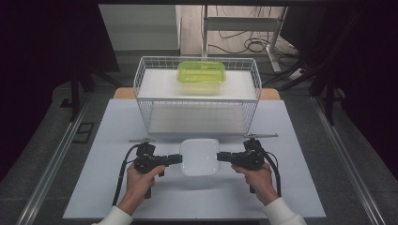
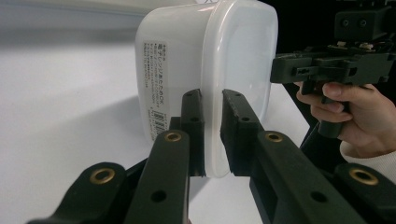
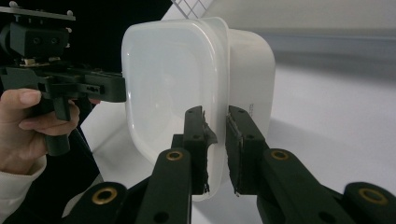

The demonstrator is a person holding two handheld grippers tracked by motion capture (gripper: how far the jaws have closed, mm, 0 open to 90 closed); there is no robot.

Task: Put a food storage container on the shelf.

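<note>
One white container [image 1: 199, 157] over the desk [image 1: 108, 140], both hand-held grippers clamped on its rim: left [image 1: 180, 158], right [image 1: 218, 156]. One green container [image 1: 201, 75] on one wire rack [image 1: 145, 79].

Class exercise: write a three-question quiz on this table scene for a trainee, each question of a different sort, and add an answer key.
1. True or false: both hand-held grippers clamp the rim of the white lidded container, the left hand-held gripper on one side and the right hand-held gripper on the opposite side.
2. Where is the green container? A) on the top shelf of the wire rack; B) on the table; C) in a hand-held gripper.
3. Fill in: the white lidded container bears a printed label on its ____.

Key: 1 true; 2 A; 3 side wall.
</note>
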